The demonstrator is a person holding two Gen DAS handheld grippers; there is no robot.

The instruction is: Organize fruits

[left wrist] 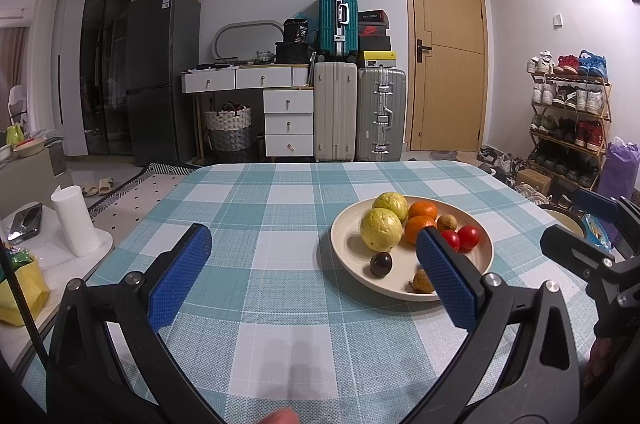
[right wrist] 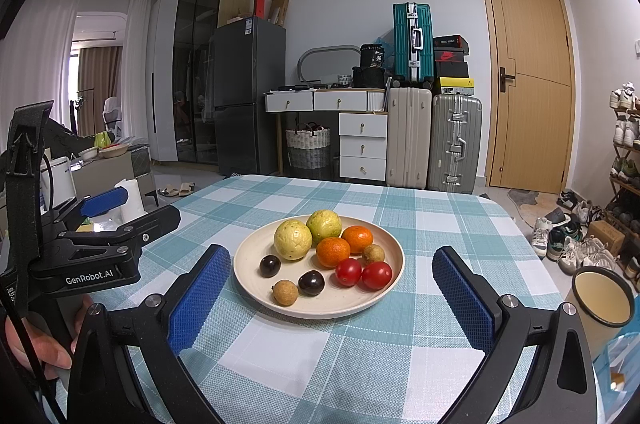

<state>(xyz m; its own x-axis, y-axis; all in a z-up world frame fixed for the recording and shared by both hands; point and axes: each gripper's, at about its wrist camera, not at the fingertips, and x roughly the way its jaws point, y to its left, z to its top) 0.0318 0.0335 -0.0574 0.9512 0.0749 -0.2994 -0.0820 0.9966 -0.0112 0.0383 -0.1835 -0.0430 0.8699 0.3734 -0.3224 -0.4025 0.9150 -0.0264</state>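
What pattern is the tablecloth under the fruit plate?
The tablecloth is a teal-and-white check with thin white lines, clearest in the right wrist view.

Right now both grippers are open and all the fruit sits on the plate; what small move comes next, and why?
Probably ease the right gripper forward and down toward the near brown fruit at the plate front edge. Its jaws are wide open and empty, the plate lies centred ahead of it, and that fruit sits apart from its neighbours. The left gripper is off to the side.

Bright, even indoor light, soft shadows under the plate, sharp focus, strong fisheye bending at edges
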